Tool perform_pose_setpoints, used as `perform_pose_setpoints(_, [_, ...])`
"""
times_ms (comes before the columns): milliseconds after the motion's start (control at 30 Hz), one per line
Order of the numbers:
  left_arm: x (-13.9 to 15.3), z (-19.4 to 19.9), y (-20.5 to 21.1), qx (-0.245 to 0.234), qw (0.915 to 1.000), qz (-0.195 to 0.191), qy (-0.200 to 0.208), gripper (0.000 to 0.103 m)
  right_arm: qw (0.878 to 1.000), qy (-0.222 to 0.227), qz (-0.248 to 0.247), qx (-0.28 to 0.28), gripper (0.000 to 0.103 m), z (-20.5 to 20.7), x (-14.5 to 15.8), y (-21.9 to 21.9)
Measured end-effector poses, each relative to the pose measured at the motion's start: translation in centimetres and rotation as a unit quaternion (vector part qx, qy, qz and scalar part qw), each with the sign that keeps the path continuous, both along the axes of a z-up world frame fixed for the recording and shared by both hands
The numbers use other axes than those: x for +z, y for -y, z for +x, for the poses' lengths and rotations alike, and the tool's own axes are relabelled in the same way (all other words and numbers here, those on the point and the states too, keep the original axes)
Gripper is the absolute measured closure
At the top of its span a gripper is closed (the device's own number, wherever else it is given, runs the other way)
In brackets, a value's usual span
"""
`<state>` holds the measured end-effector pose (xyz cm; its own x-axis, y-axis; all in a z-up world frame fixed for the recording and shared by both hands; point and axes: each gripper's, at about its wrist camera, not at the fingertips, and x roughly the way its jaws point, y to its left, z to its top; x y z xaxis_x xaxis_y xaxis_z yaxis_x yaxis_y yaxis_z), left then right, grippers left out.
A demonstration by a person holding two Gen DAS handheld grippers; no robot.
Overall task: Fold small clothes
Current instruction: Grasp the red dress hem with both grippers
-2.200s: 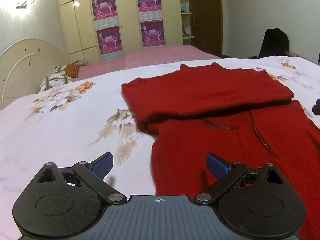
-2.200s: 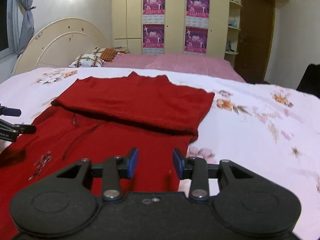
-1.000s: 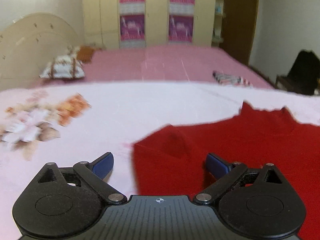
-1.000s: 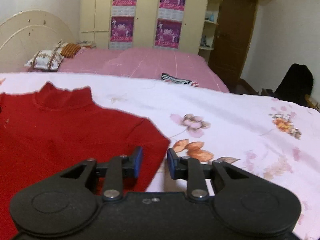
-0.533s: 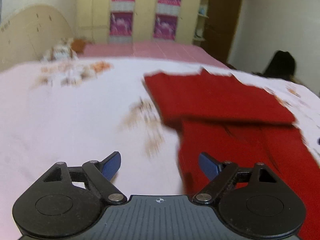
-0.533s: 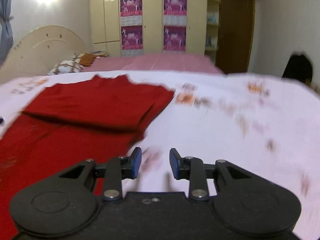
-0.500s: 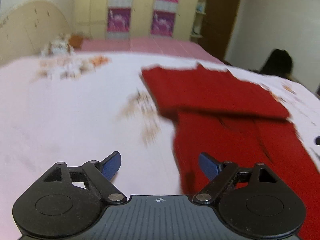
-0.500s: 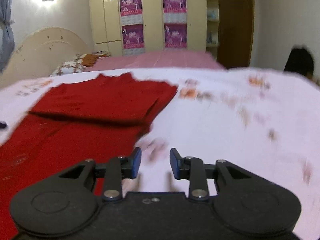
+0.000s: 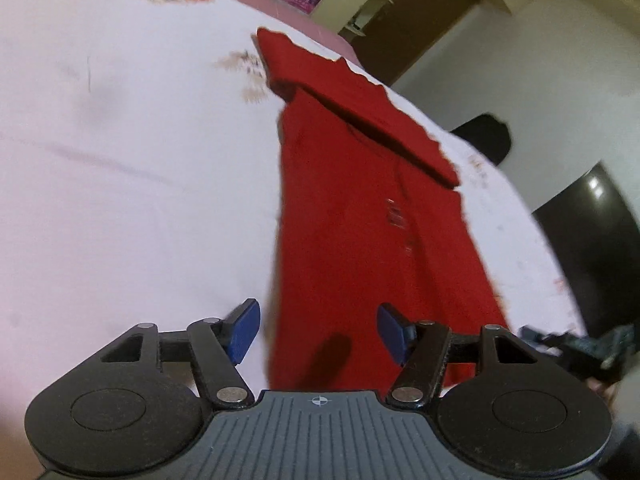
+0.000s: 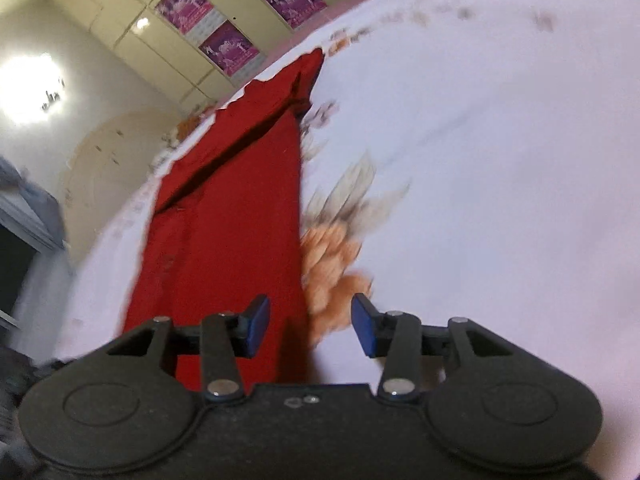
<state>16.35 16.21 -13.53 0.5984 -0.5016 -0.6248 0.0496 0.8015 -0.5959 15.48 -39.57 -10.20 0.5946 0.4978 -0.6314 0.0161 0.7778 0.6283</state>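
- One red garment (image 9: pixel 360 216) was on the bed (image 9: pixel 120 160), stretched out long, with its far end already folded back over itself into a doubled panel.
- The left gripper (image 9: pixel 318 334) was at the near end of the cloth, fingers spread wide with nothing between them. They straddled the garment's left near corner.
- The right gripper (image 10: pixel 310 330) was about half open, also empty, and sat right over the garment's right edge near the hem, one blue pad (image 10: pixel 256 330) over red fabric and the other over the floral sheet.
- My guess: this was the lineup for the next fold. Both would need to drop onto the hem corners, pinch, then carry the near end toward the folded part.
- Count: one garment, two grippers, four posters (image 10: pixel 224 20) on the wardrobe.
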Motion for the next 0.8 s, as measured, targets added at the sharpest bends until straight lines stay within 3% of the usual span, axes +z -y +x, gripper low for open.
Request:
perform_pose_setpoints(200, [-2.0,0.0,-1.4,0.028,0.9945,-0.098,-0.023,0.039,0.991,-0.037,0.124,-0.015,0.06,0.9,-2.3,0.1])
perform_pose_setpoints(400, [-2.1,-1.3,-0.9,0.013,0.9929,-0.112,-0.037,0.04,0.989,-0.055,0.133,0.033,0.062,1.3,-2.2,-1.0])
perform_pose_setpoints(500, [-2.5,-1.1,-1.0,0.027,0.9905,-0.129,-0.038,0.04,0.99,-0.051,0.131,0.035,0.066,0.7,-2.4,-1.2])
perform_pose_setpoints(567, [-2.4,-0.3,-0.5,0.03,0.9911,-0.125,-0.036,0.04,0.988,-0.053,0.144,0.025,0.071,1.1,-2.8,-1.0])
perform_pose_setpoints(600, [-2.2,0.2,0.1,0.024,0.9931,-0.11,-0.032,0.041,0.987,-0.055,0.147,0.022,0.081,1.3,-3.1,-0.9])
perform_pose_setpoints(633, [-1.9,0.4,0.6,0.021,0.9954,-0.089,-0.027,0.056,0.988,-0.058,0.143,0.022,0.094,1.6,-3.2,-1.0])
perform_pose_setpoints(667, [-1.6,0.6,1.1,0.02,0.9977,-0.059,-0.026,0.072,0.989,-0.062,0.133,0.026,0.097,2.0,-3.3,-1.3])
perform_pose_setpoints(700, [-1.4,0.8,1.6,0.019,0.9989,-0.029,-0.031,0.099,0.991,-0.06,0.117,0.03,0.099,2.0,-3.2,-1.4])
perform_pose_setpoints(800, [0.2,-0.5,1.3,0.038,0.9984,-0.041,0.005,0.099,0.995,-0.016,0.086,0.04,0.099,1.2,-0.9,-1.5])
